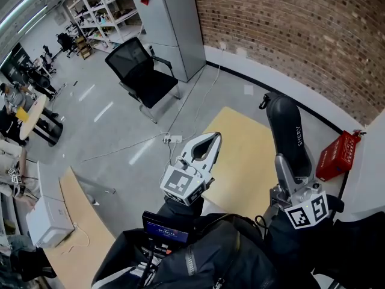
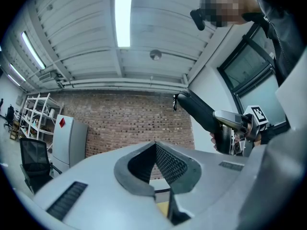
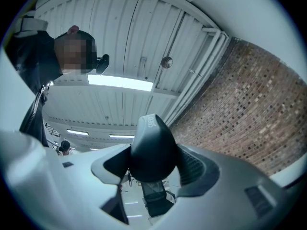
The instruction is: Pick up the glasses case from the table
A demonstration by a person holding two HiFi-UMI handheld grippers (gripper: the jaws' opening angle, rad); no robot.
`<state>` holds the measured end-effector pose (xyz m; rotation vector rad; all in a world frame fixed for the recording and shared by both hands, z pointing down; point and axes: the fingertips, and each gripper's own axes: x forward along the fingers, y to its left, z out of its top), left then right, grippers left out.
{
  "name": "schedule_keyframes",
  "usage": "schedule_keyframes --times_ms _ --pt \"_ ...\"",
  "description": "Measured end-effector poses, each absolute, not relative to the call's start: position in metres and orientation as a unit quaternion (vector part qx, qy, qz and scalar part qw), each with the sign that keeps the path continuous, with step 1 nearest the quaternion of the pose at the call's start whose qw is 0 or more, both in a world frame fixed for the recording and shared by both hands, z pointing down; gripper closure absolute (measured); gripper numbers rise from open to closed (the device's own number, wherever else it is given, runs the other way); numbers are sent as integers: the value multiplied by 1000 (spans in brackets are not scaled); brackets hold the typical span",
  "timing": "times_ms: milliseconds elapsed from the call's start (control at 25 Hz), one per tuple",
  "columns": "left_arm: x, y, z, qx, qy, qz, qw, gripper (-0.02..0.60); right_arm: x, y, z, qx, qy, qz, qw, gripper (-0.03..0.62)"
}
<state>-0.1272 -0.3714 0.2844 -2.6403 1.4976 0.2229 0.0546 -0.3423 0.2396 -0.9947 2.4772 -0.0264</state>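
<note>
1. The glasses case [image 1: 287,131] is already off the table [image 1: 237,161]. The right gripper [image 1: 290,176] is clamped on its lower end, and the case sticks up and forward out of the jaws above the table's right edge. Only that one end is pinched, so a sharp swing of the hand could lever the long free part round in the pads.
2. In the right gripper view the shell looks smooth and rounded where the pads meet it; judged from that, a slackened squeeze would let it slide out, and it would drop onto the table or past the right edge to the floor.
3. The left gripper [image 1: 209,140] has its jaws together on nothing and hangs over the table's left edge, well apart from the case; it gives no support, so any slip is the right gripper's alone to catch.
4. A red box [image 1: 335,155] lies on the floor just past the table's right edge, with the brick wall [image 1: 301,35] beyond; a wide sweep to that side risks knocking the case's free end loose.
</note>
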Motion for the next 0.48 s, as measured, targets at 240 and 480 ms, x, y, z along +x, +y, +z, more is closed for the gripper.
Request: schedule_keyframes --times_ms 240,480 --pt "-131 -375 287 -867 491 69 44 581 52 -345 238 -363 902 -11 233 286" --pt "-133 -377 288 -864 496 73 44 582 53 -346 241 -363 902 -15 233 286"
